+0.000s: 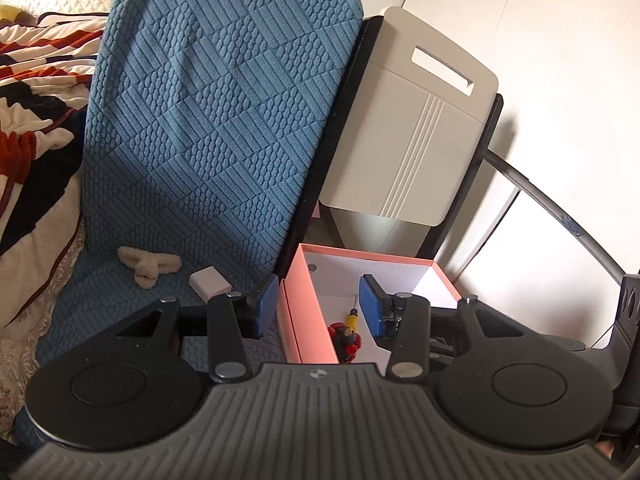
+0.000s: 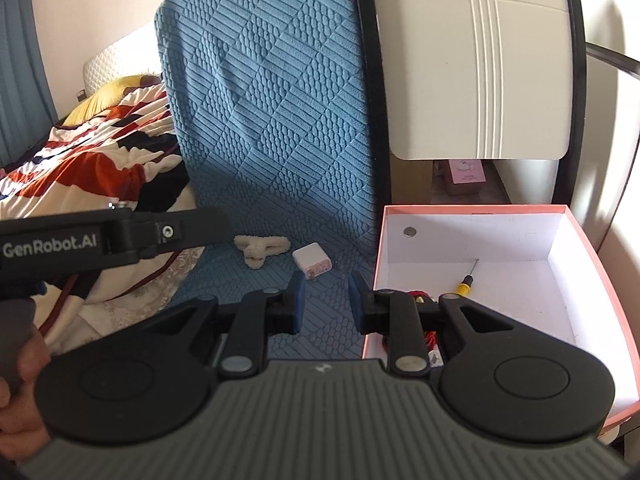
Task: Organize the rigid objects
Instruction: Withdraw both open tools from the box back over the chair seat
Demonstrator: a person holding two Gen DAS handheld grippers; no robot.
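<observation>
A pink box (image 1: 304,304) with a white inside stands to the right of a blue textured seat cover (image 1: 224,120). In it lie a yellow-handled screwdriver (image 1: 352,316) and a red and black item (image 1: 346,338). A white charger block (image 1: 210,282) and a cream fluffy piece (image 1: 148,266) rest on the seat. My left gripper (image 1: 318,304) hangs above the box's left wall, open and empty. My right gripper (image 2: 327,300) hovers over the seat just left of the box (image 2: 472,209). It is shut to a narrow gap that holds nothing. The screwdriver (image 2: 465,280) and the charger (image 2: 312,260) show ahead of it.
A beige panel (image 1: 408,128) with a slot handle stands behind the box, framed in black. Patterned red, black and white bedding (image 1: 36,92) lies to the left. The left gripper's body (image 2: 80,240) and a hand (image 2: 20,360) cross the right wrist view. A white wall is at the right.
</observation>
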